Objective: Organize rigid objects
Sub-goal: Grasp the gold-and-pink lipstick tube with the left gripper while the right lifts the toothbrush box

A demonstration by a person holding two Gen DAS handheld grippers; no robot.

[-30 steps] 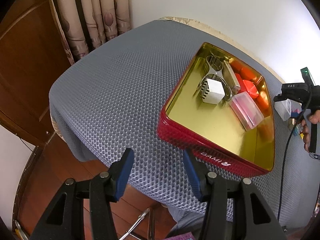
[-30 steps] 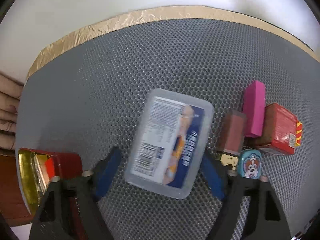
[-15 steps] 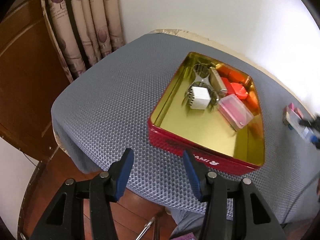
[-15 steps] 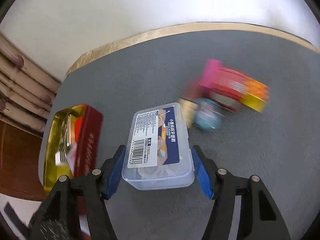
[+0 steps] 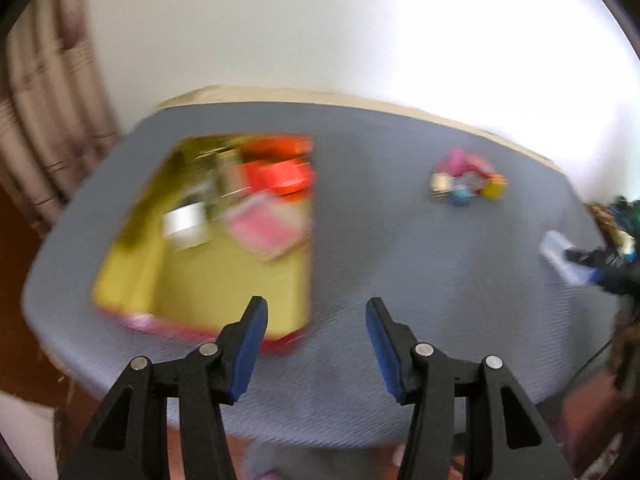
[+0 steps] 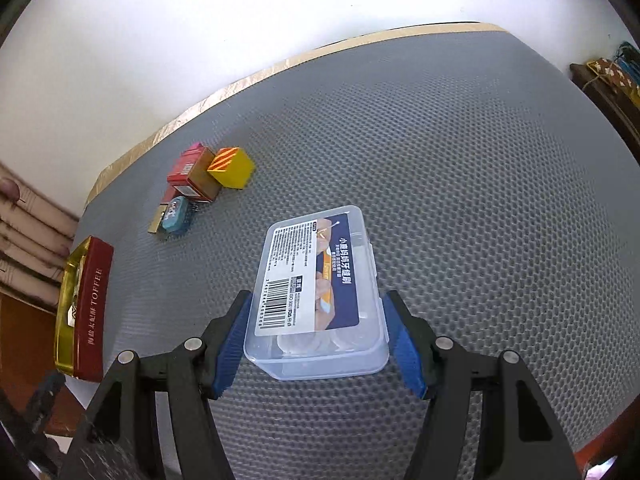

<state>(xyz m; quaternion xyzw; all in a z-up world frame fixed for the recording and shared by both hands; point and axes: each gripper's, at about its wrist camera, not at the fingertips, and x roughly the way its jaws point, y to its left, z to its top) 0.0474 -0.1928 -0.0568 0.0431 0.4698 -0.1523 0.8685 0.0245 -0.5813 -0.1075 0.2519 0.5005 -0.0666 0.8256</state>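
Right tool (image 6: 316, 340) lifted clear box (image 6: 318, 296) — tilted down.

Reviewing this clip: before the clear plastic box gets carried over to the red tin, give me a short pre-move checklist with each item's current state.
1. Right hand-held gripper closed on the clear plastic box, blue pads against both long sides: ok.
2. Box sits level between the pads, label up: ok.
3. Red tin in sight, open side up: ok.
4. Free floor space in the tin nearest the left gripper: ok, though that view is blurred.
5. Left hand-held gripper holds nothing, jaws apart: ok.
6. Small boxes on the grey mat clear of the straight path to the tin: cannot tell.
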